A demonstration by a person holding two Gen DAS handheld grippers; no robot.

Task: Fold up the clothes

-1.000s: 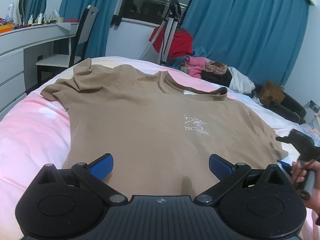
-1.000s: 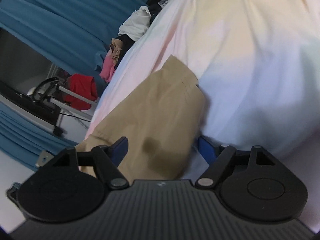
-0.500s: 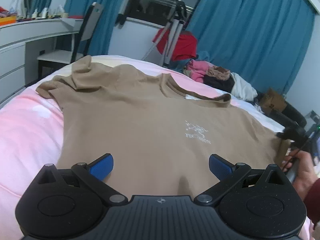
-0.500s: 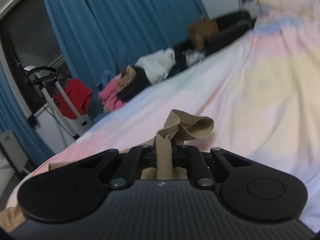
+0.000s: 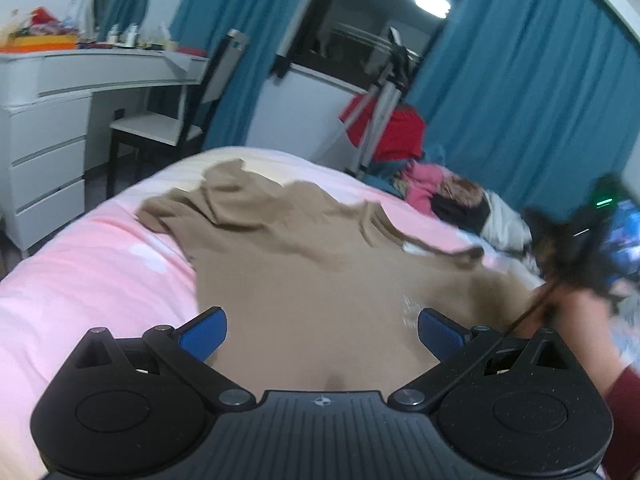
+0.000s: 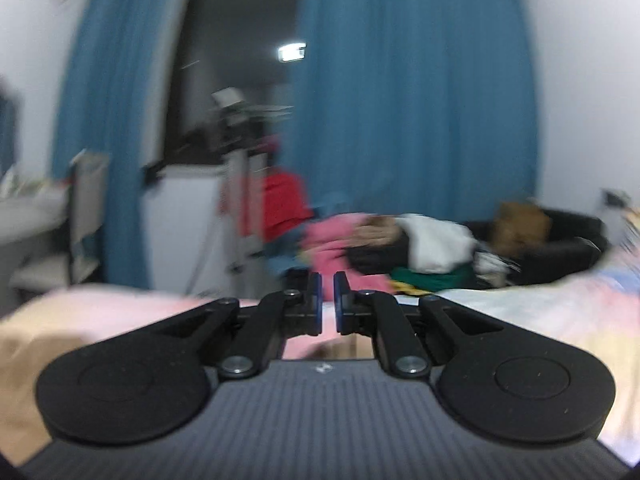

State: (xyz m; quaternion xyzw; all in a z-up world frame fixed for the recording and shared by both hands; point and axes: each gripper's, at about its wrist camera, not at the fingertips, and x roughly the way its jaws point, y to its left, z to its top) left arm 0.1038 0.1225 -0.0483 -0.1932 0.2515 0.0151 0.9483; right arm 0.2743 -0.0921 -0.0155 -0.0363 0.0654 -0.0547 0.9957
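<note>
Since a second ago the right gripper (image 6: 327,306) has swung up off the bed (image 5: 80,280), jaws nearly together; whether cloth remains pinched, I cannot tell. Left gripper (image 5: 320,330) hovers with jaws apart over the tan T-shirt (image 5: 304,272) spread there. Soft, light, floppy: grip hems or sleeves. Chest print unreadable.

The left gripper (image 5: 322,330) hangs with jaws wide apart over a tan shirt (image 5: 304,276) spread on the pink bed (image 5: 80,280). At 3 o'clock a hand (image 5: 576,312) lifts the shirt's edge with the blurred right gripper (image 5: 568,236). A clothes pile (image 5: 444,196) lies at 1 o'clock.
</note>
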